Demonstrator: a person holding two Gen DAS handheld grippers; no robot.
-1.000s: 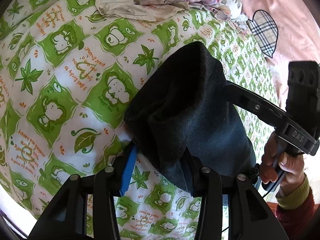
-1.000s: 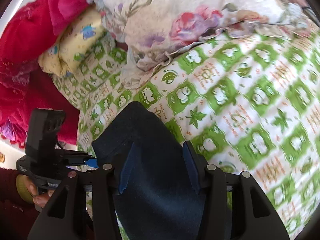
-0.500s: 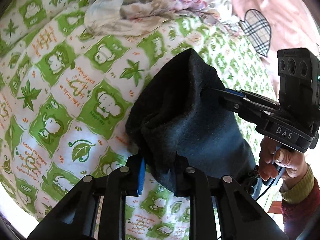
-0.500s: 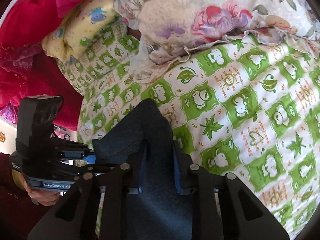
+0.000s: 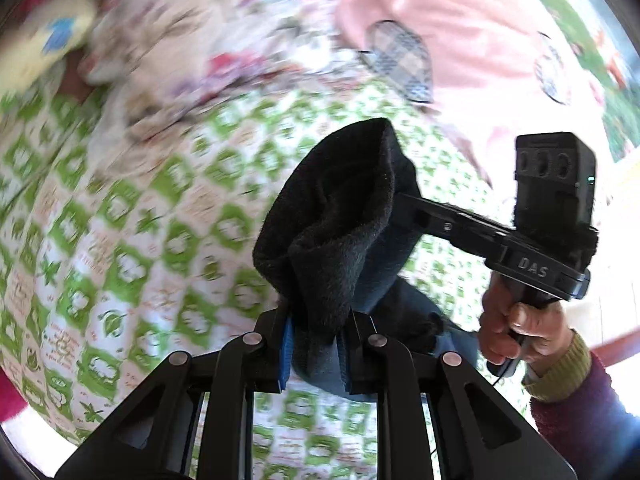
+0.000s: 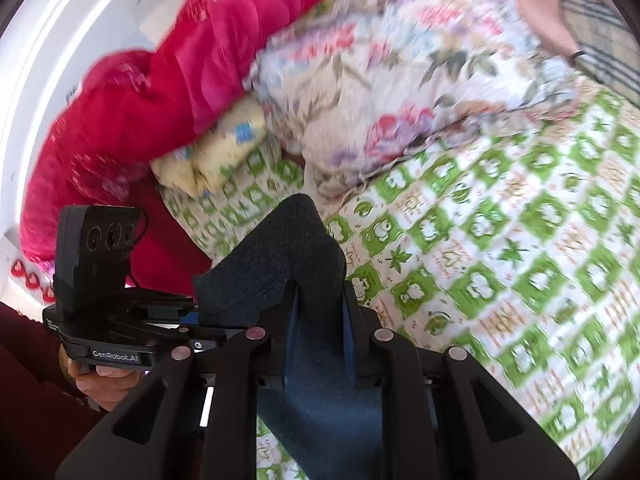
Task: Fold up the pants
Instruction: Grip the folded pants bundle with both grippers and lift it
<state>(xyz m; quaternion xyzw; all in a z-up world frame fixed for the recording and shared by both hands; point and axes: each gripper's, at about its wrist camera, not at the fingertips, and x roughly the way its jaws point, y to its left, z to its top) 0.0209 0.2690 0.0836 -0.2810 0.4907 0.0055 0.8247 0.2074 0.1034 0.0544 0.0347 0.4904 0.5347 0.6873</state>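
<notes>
We see both claws closing onto the dark pants (image 5: 336, 240), left gripper (image 5: 316, 344) at six o'clock, right gripper (image 6: 320, 312) likewise (fabric pinched between each), above the green-patterned bedsheet (image 6: 520, 264).

I see a bed covered by a green-and-white checked sheet (image 5: 132, 240) printed with leaves and small animals. Lying on it at the far side: a floral quilt (image 6: 400, 92), a pale yellow pillow (image 6: 216, 160), a crimson blanket (image 6: 140, 112) and a pink cover (image 5: 460, 20) bearing a plaid heart patch (image 5: 404, 60)
</notes>
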